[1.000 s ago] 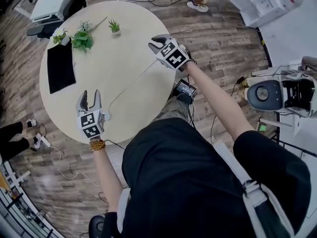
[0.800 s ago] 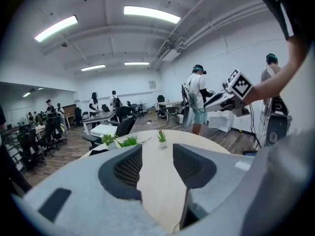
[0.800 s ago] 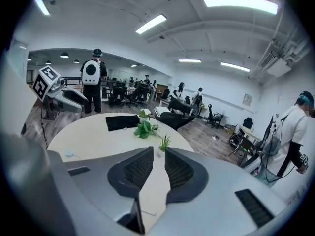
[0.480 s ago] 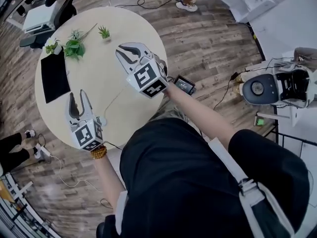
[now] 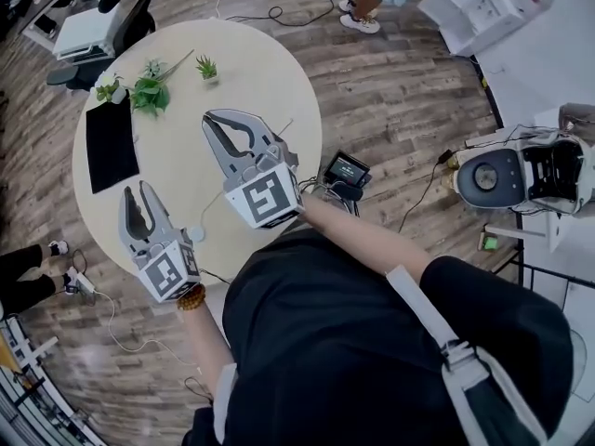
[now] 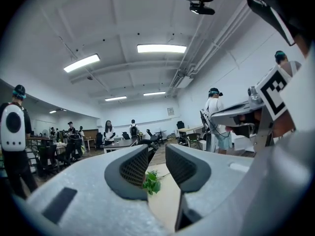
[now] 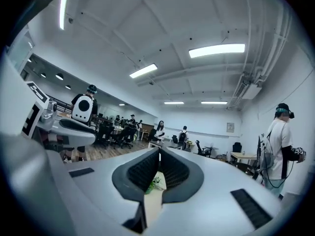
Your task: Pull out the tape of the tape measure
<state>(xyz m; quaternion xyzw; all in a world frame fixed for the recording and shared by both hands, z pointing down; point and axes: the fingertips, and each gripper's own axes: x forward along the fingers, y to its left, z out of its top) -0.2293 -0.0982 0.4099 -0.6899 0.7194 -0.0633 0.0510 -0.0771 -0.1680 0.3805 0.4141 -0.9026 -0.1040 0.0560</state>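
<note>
The left gripper (image 5: pixel 136 191) hangs high over the near edge of the round table (image 5: pixel 270 72). Its jaws have just been closing, but there is a gap between them and nothing in it. Only a far-off leafy plant (image 6: pixel 151 181) shows through the gap. The right gripper (image 5: pixel 228 116) is up high too, near the left one. Its jaws have just been closing and the tips now touch, with nothing held.

Down on the table, seen just beside the left gripper from above, lies the small white tape measure (image 5: pixel 196 235). Its thin tape (image 5: pixel 212 203) runs out across the table toward the far right edge. The right gripper hides the middle of it. Nothing is touching it.

So I think the pull is done, or a new pull must start fresh. For a new pull, both grippers should come down slowly. The left one should open wide and squeeze the tape measure so it cannot slide. The right one should open, pinch the tip of the tape flat, and pull straight and gently, low over the table. A fast pull could tip the light tape measure or let the tape snap back.

Farther off lie a black mat (image 5: pixel 112 142), the leafy plant and a small potted plant (image 5: pixel 209 68).
</note>
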